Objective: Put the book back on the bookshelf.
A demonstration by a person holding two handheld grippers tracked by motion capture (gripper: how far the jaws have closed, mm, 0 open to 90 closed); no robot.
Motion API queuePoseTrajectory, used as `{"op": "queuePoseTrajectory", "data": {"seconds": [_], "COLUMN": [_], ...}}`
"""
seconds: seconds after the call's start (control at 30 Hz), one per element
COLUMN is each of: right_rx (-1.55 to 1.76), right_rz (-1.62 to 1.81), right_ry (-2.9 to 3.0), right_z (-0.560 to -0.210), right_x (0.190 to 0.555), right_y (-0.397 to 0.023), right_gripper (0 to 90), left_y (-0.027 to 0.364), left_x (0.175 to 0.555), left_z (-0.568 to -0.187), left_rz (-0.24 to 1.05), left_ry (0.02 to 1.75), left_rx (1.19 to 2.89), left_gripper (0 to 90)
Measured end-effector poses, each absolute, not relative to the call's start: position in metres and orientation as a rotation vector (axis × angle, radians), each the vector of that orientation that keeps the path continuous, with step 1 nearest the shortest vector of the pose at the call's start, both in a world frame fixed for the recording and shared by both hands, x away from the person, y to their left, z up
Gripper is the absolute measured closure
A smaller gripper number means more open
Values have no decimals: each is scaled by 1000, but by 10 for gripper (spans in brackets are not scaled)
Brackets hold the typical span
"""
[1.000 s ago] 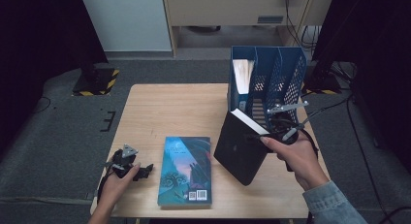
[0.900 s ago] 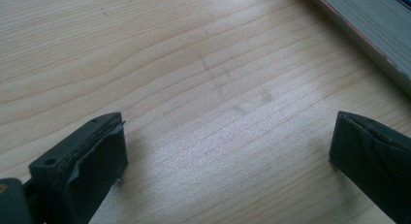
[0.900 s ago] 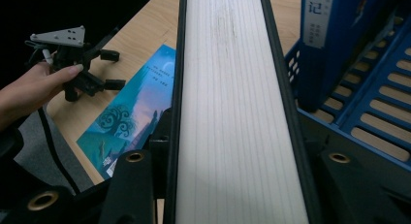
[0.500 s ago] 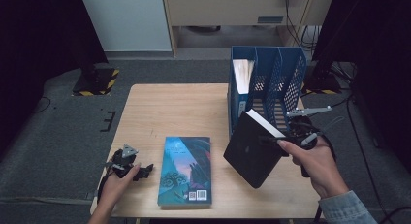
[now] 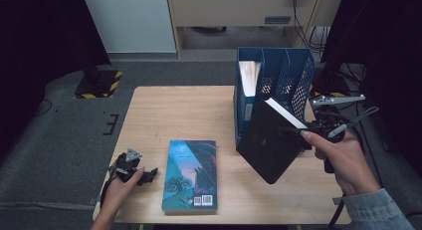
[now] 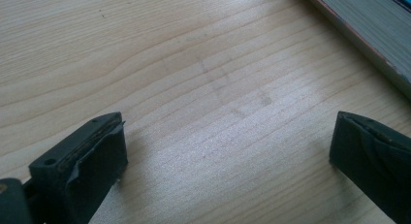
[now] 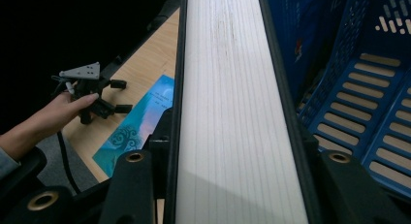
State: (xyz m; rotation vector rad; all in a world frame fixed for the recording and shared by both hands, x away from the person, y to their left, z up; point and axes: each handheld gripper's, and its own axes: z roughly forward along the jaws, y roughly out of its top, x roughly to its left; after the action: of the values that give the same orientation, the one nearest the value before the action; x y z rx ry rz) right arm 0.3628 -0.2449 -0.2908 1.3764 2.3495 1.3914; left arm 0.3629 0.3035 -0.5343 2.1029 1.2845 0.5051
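Note:
My right gripper is shut on a black hardcover book, holding it tilted above the table just in front of the blue file rack. In the right gripper view the book's white page edge runs up between the two jaws. A teal illustrated book lies flat near the table's front edge. Left of it my left gripper rests on the wooden table, open, with bare wood between its jaws. The teal book's edge lies just beyond them.
The file rack has three slots; a book with pale pages stands in the leftmost one, and the mesh slots beside it look vacant. A dark floor and cables surround the table. Bare wood spreads across the table's back left.
The right gripper has lifted the black book off the table and carried it right and up toward the rack, tilting it more. The left gripper has stayed where it was.

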Motion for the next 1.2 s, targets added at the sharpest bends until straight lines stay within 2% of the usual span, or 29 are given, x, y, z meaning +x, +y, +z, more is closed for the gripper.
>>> {"op": "queuePoseTrajectory", "data": {"seconds": [0.6,1.2], "right_rx": [1454,1616], "right_rz": [1369,1232], "right_ry": [2252,2124], "right_z": [-259,-254], "right_x": [385,430], "right_y": [-274,-299], "right_gripper": [525,526], "left_y": [302,301], "left_x": [364,364], "left_z": [-534,-534], "left_rz": [503,504], "left_ry": [1286,1285], "left_rx": [2107,2103], "left_gripper": [0,0]}}
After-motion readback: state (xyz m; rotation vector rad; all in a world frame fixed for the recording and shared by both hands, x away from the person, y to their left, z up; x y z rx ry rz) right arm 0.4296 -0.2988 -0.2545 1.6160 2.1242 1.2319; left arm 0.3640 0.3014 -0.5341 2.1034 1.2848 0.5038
